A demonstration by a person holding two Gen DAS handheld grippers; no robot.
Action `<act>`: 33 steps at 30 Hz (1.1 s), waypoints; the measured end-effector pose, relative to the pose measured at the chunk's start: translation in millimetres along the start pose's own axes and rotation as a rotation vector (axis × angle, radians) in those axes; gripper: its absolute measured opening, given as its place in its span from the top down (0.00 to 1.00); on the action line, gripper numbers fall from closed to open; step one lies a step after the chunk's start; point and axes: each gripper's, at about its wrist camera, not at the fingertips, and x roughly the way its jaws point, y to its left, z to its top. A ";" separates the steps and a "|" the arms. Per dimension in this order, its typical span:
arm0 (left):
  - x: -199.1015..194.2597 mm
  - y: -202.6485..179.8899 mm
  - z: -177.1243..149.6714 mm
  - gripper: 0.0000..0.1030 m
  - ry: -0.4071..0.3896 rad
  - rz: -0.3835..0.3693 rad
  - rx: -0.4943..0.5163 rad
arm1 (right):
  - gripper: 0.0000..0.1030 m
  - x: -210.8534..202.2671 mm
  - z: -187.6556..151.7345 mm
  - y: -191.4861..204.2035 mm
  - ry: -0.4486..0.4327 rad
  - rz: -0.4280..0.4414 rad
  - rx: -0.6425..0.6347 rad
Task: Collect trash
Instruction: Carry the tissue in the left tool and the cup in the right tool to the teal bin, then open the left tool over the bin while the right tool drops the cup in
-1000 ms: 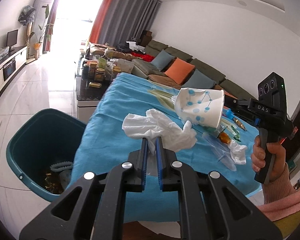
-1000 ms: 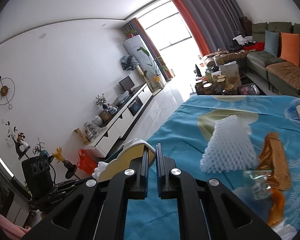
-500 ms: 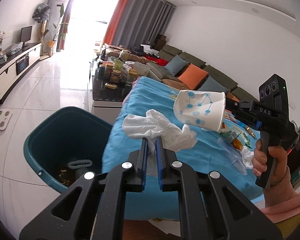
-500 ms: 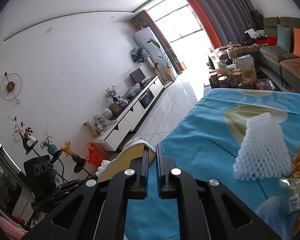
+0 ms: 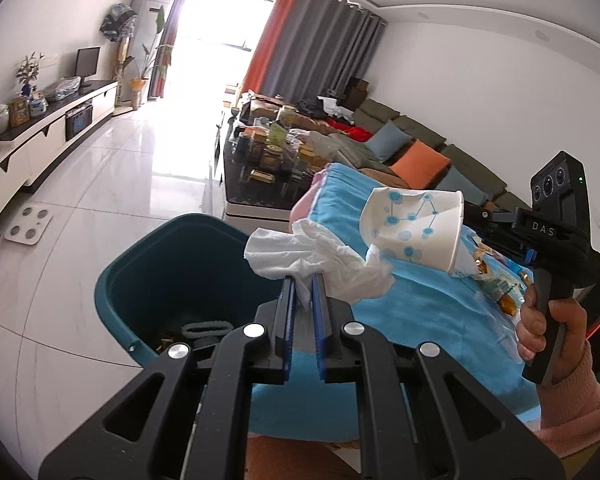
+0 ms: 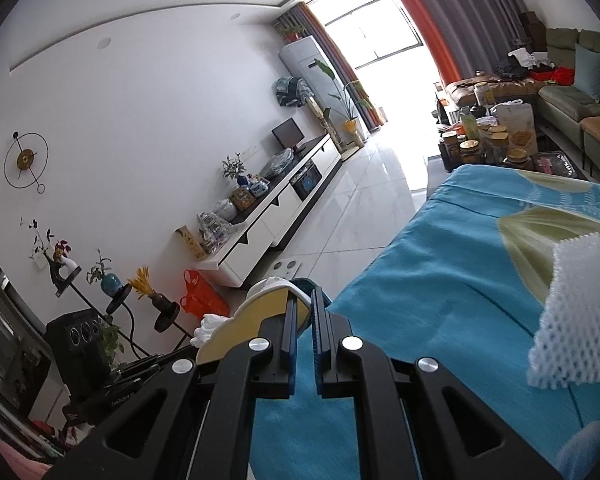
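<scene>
Both grippers carry trash beside the bin.

Left gripper (image 5: 303, 280) pinches a crumpled white tissue (image 5: 316, 262) over the teal bin's (image 5: 140, 280) right rim, at the near-left edge of the blue tablecloth (image 5: 420, 300). Right gripper (image 6: 304, 300), further right, clamps a crushed paper cup (image 5: 416, 228) above the cloth.

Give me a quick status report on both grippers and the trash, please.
Left gripper shut on tissue. Right gripper shut on paper cup. Bin open below left, nothing in the way.
</scene>
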 end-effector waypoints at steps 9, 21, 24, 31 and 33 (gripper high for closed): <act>2.3 14.2 2.0 0.91 -0.003 0.043 -0.020 | 0.94 21.7 4.5 5.6 0.027 0.001 -0.013; 16.7 40.0 -2.0 0.91 0.023 0.109 -0.081 | 0.94 60.3 7.4 19.0 0.081 -0.014 -0.047; 21.9 47.4 -2.6 0.91 0.035 0.130 -0.094 | 0.94 70.9 6.4 22.4 0.099 -0.019 -0.056; 33.3 62.8 -7.2 0.91 0.060 0.167 -0.124 | 0.94 92.8 5.1 27.7 0.133 -0.036 -0.067; 37.1 63.8 -8.4 0.91 0.068 0.174 -0.132 | 0.94 98.1 5.6 30.0 0.143 -0.044 -0.071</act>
